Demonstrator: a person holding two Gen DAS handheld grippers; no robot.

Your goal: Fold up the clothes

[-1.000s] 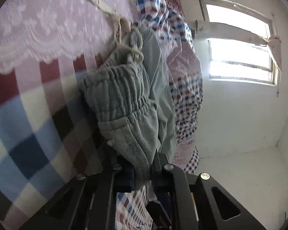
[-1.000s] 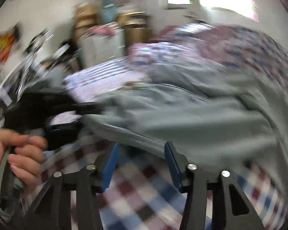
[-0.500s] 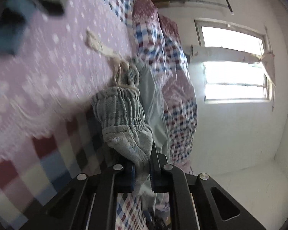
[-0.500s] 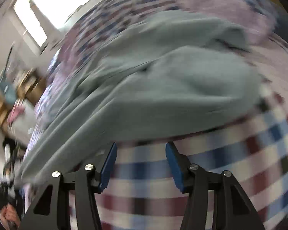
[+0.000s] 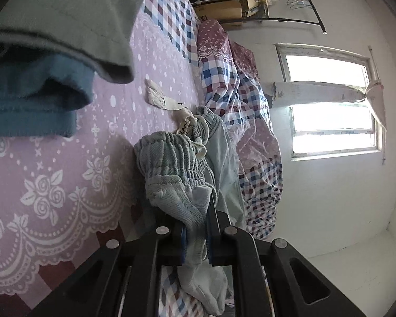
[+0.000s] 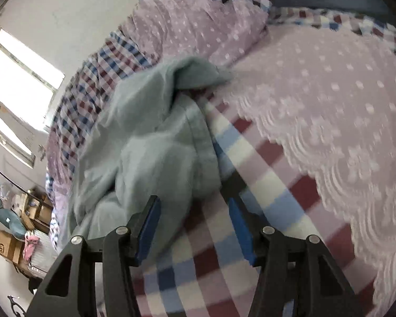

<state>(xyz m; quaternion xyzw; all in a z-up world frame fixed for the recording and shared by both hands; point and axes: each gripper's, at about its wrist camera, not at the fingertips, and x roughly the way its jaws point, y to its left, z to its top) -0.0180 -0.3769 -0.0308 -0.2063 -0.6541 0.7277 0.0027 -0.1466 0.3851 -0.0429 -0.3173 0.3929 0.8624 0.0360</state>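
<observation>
Now left gripper [image 5: 195, 237] clamps the grey-green pants [image 5: 177, 174] at the waistband; right gripper [image 6: 195, 222] gapes, pads off cloth.

Folded clothes [image 5: 39, 60] newly fill the left view's top corner (edges cropped); right view rolled, pants hem [image 6: 198, 137] just ahead, bedspread [image 6: 330, 105] blurred.

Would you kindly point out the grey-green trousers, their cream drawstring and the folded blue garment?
grey-green trousers [image 5: 171, 158]: left wrist view, gathered waistband.
cream drawstring [image 5: 158, 99]: left wrist view, frayed end.
folded blue garment [image 5: 34, 97]: left wrist view, folded edge.

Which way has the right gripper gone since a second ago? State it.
Yes. The right gripper swung from the bunched grey-green trousers towards their hem, window now left.
</observation>
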